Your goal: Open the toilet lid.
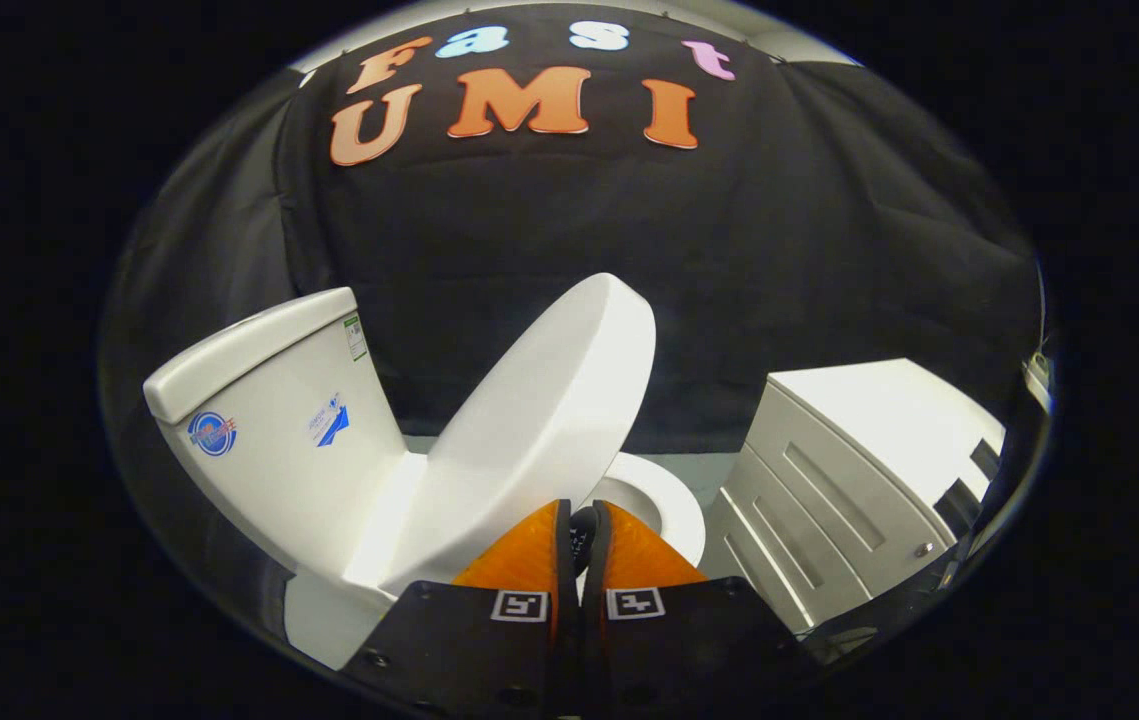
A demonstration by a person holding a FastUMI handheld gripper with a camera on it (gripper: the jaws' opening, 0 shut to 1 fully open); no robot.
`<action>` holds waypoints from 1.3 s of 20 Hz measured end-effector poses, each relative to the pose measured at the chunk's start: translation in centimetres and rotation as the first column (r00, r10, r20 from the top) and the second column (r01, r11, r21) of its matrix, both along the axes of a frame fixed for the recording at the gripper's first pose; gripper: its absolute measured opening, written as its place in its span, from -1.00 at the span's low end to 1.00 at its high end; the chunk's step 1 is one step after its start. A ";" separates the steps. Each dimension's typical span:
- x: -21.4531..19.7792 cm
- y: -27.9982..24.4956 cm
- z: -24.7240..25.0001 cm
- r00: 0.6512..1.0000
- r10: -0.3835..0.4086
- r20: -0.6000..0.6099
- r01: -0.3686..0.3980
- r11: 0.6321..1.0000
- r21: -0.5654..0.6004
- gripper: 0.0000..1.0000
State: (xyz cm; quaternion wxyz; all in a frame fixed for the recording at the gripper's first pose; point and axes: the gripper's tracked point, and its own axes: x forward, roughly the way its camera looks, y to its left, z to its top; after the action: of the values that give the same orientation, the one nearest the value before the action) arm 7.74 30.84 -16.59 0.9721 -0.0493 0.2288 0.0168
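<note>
A white toilet stands just ahead of me, its tank (279,440) to the left. The white toilet lid (539,420) is lifted off the bowl and tilts up toward the tank, well short of resting against it. The seat rim (667,502) lies uncovered below it, just beyond my fingers. My gripper (581,514) is shut, its two fingers pressed nearly together with nothing between them. The fingertips sit at the lid's lower front edge, against or just under it; the contact itself is hidden.
A white cabinet (859,470) with panelled drawers stands close on the right of the toilet. The booth's black cloth wall hangs behind everything. A strip of pale floor (719,462) shows between the bowl and the cabinet.
</note>
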 end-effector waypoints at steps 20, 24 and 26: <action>-1.4 12.6 5.4 0.973 0.154 0.171 -0.106 0.960 -0.259 -0.84; -2.0 15.3 5.9 0.965 0.185 0.185 -0.126 0.948 -0.292 -0.85; -2.4 17.0 6.1 0.959 0.211 0.187 -0.143 0.936 -0.322 -0.84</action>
State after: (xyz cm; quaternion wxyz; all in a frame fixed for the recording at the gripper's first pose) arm 5.32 47.89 -10.48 0.9664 -0.2208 0.1148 0.0637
